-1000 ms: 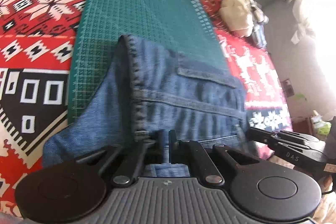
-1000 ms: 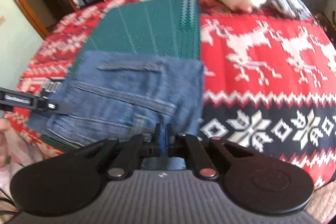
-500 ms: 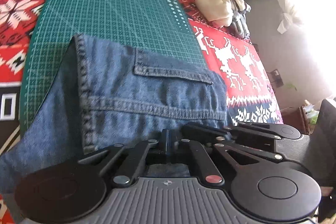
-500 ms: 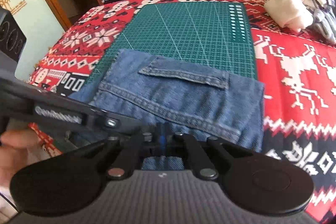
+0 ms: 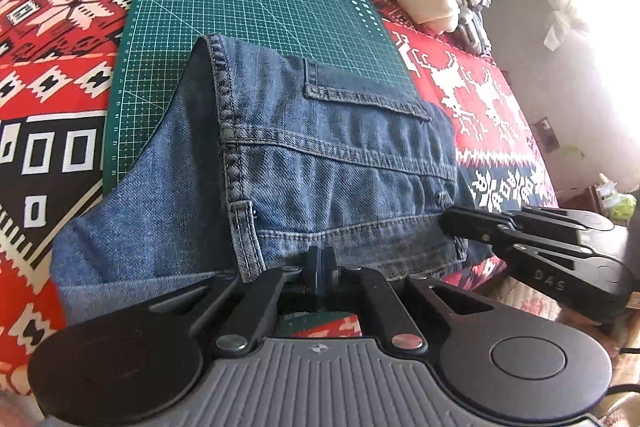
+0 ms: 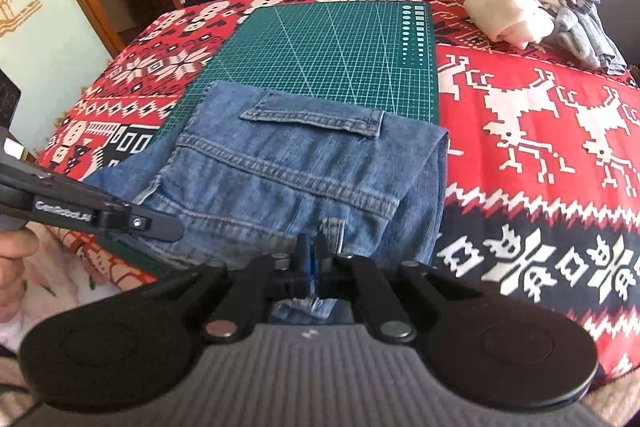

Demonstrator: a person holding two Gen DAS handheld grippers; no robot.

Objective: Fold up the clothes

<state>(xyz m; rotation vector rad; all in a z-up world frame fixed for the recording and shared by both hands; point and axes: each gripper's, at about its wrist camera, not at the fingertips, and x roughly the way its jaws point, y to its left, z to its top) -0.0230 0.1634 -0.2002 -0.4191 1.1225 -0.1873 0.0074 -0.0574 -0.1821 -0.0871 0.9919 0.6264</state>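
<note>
Folded blue denim jeans (image 5: 320, 163) on green gridded cutting mat (image 5: 256, 3) over red patterned blanket (image 6: 540, 131), near waistband edge pinched by left hand-held gripper (image 5: 321, 261) and right hand-held gripper (image 6: 309, 261), only right view showing a thumb (image 6: 16, 247) far left, cream clothes pile (image 6: 508, 11) far right

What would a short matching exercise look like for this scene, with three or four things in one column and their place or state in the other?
Things:
1. denim jeans
2. cutting mat
3. cream garment
4. left hand-held gripper

Places or states:
A. bunched at the far right corner of the bed
B. shut on the near denim edge
C. folded, lying partly on the mat
D. green, flat on the red blanket

Pairs: 1-C, 2-D, 3-A, 4-B
</note>
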